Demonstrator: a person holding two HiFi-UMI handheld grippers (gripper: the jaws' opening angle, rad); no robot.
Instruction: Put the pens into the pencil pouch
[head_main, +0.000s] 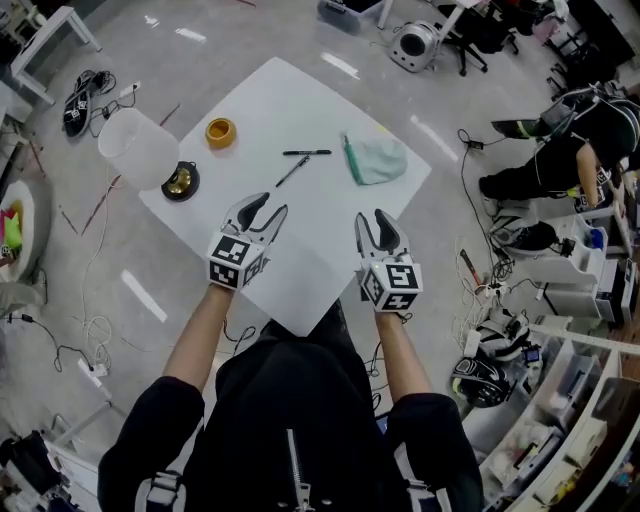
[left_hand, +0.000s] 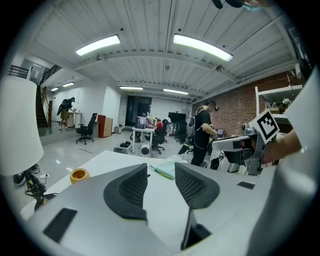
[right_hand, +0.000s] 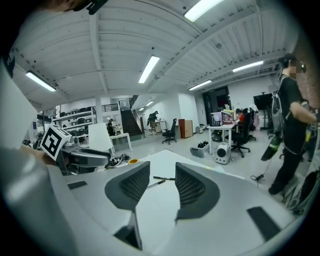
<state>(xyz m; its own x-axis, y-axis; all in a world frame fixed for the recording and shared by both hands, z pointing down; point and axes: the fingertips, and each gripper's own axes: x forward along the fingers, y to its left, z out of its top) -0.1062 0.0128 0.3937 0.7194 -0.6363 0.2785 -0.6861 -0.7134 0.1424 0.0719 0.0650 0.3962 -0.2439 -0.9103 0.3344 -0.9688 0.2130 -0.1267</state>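
Now holds one tool in each hand over the near part of the white surface (head_main: 300, 275), forearms in black sleeves reaching out from the bottom of the head view. Carries the left gripper (head_main: 272, 205) with jaws spread well apart and nothing between them, clear of every item on the surface. Shows the same in the left gripper view: a wide gap between the two dark ribbed pads (left_hand: 134, 189), and through that gap only bare surface and, farther off, the pencil pouch (left_hand: 166, 169). Carries the right gripper (head_main: 371, 217) likewise wide open and empty, a little to the right of the other, marker cube toward the body. Looks, in the right gripper view, along the open jaws at the two pens (right_hand: 164, 178), well beyond the pads and untouched. Finds both pens (head_main: 306, 153) lying flat near the middle of the far half of the surface, one roughly level across the head view and the other slanted just below it, close together, outside the pouch. Finds the pale green pencil pouch (head_main: 378, 160) lying just to the right of the pens, toward the right corner. Leaves, on the left side of the surface, a yellow tape roll (head_main: 220, 132), a tall white cylinder (head_main: 138, 148), and a round black-and-gold object (head_main: 181, 181) just beside the cylinder, all well apart from both grippers.
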